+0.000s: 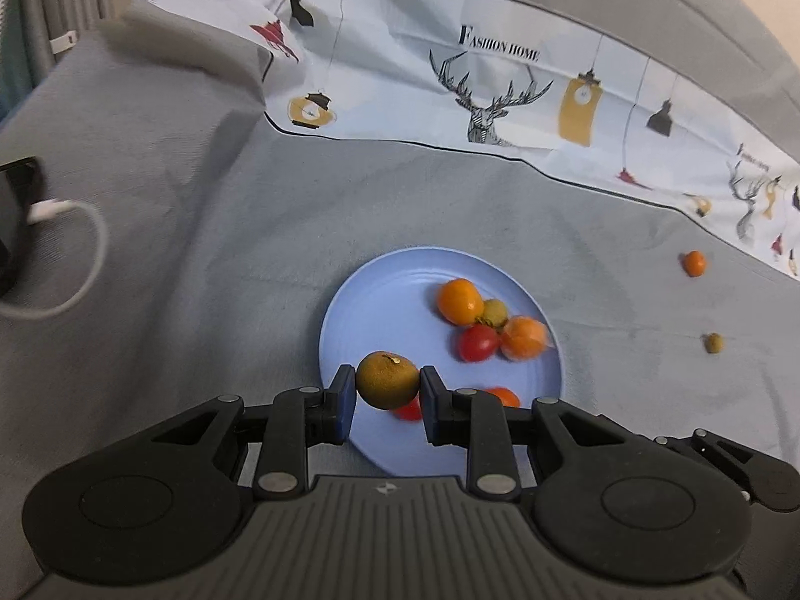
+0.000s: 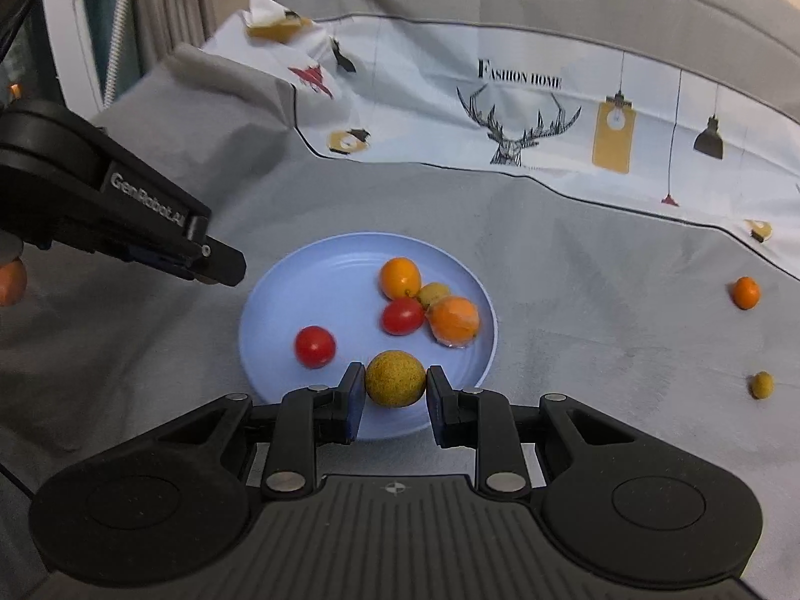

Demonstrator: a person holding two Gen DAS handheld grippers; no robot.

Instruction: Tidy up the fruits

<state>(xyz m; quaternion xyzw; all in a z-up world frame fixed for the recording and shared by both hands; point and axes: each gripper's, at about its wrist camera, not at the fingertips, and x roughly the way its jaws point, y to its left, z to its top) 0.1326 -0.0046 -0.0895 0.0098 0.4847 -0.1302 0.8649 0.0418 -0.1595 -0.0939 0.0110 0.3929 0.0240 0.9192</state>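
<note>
**Two grippers, each clamped on a round fruit above a blue plate**

Left wrist view, lower centre: the left gripper [image 1: 388, 386] pinches a dull brownish-green fruit [image 1: 387, 380], matte and spherical, between blue pads. Right wrist view, lower centre: the right gripper [image 2: 395, 386] clamps a speckled yellow-green ball-shaped fruit [image 2: 395, 378]. Behind both lies a smooth round blue plate [image 2: 280, 300] on wrinkled grey cloth [image 2: 575, 300], holding glossy red tomatoes [image 2: 315, 346] and oranges [image 2: 399, 277]. At right, a small orange [image 2: 746, 292] sits apart on the cloth.
</note>
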